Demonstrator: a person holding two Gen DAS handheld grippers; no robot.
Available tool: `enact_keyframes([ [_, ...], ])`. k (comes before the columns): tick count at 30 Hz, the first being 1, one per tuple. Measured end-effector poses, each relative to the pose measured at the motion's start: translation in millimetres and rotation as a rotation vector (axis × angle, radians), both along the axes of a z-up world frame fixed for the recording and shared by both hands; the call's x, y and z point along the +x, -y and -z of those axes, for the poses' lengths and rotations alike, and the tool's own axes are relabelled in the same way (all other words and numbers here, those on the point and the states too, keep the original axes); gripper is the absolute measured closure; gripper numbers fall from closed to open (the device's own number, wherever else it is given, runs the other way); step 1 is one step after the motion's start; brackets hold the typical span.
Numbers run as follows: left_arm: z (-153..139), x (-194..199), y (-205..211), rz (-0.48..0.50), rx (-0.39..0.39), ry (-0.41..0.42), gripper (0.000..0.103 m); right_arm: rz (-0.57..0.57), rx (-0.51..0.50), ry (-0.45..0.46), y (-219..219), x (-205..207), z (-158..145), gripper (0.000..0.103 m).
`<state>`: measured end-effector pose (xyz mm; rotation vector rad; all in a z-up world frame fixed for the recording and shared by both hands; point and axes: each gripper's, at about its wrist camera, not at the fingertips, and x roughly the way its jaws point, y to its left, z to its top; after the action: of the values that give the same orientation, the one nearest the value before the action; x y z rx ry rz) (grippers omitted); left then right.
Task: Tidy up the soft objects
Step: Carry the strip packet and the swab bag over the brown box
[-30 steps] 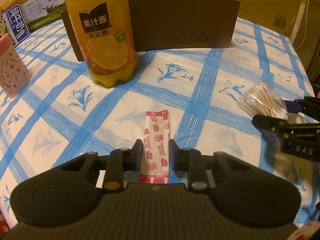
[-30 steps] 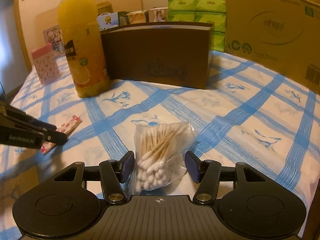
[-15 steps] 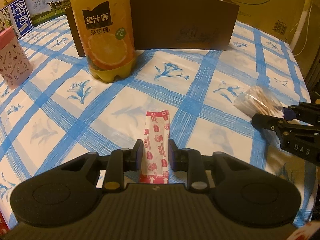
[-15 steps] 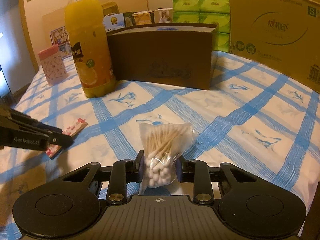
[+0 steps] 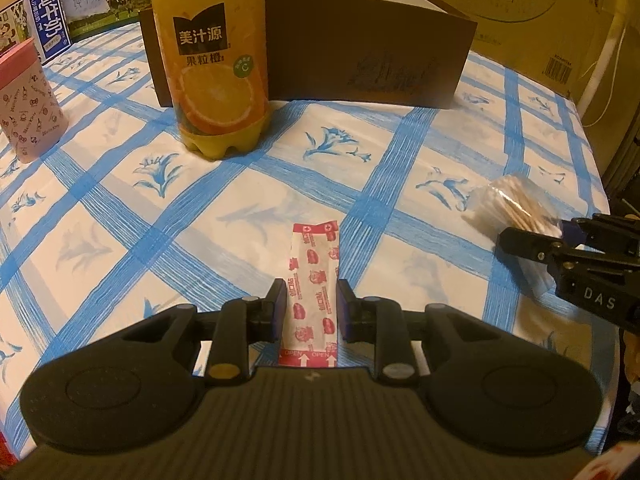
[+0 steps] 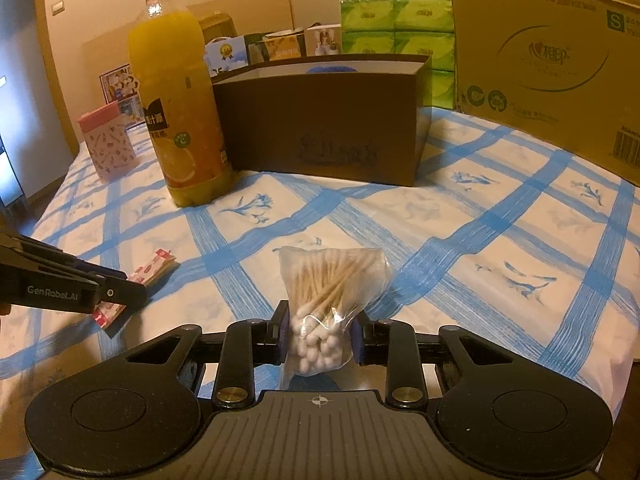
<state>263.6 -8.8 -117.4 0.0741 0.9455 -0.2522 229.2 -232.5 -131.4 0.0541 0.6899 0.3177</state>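
Note:
My left gripper (image 5: 312, 300) is shut on a red-and-white bandage strip packet (image 5: 314, 276) and holds it above the blue-checked cloth; the packet also shows in the right wrist view (image 6: 152, 268). My right gripper (image 6: 318, 320) is shut on a clear bag of cotton swabs (image 6: 328, 288) and holds it off the cloth; the bag also shows at the right of the left wrist view (image 5: 512, 204). A dark brown open box (image 6: 324, 120) stands at the back of the table, also in the left wrist view (image 5: 368, 48).
A tall orange juice bottle (image 5: 212, 60) stands in front of the box's left end. A pink patterned container (image 5: 28, 96) stands at the left. Milk cartons (image 5: 48, 20), green tissue packs (image 6: 396, 28) and a large cardboard carton (image 6: 552, 52) line the back and right.
My right gripper closed on the cotton swab bag and lifted it. Both grippers rose and moved slightly back, the left still holding the bandage packet.

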Motion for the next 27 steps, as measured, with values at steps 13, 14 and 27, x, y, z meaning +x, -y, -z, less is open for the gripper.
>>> enact_keyframes([
  [13, -8, 0, 2, 0.001, -0.008, 0.023, 0.079, 0.007, 0.013, 0.012, 1, -1, -6, 0.073],
  [14, -9, 0, 2, 0.001, -0.009, 0.025, 0.079, 0.007, 0.013, 0.013, 2, -2, -6, 0.073],
  [27, -20, 2, 5, 0.009, -0.011, 0.047, 0.079, 0.020, 0.018, 0.044, 6, 0, -18, 0.073],
])
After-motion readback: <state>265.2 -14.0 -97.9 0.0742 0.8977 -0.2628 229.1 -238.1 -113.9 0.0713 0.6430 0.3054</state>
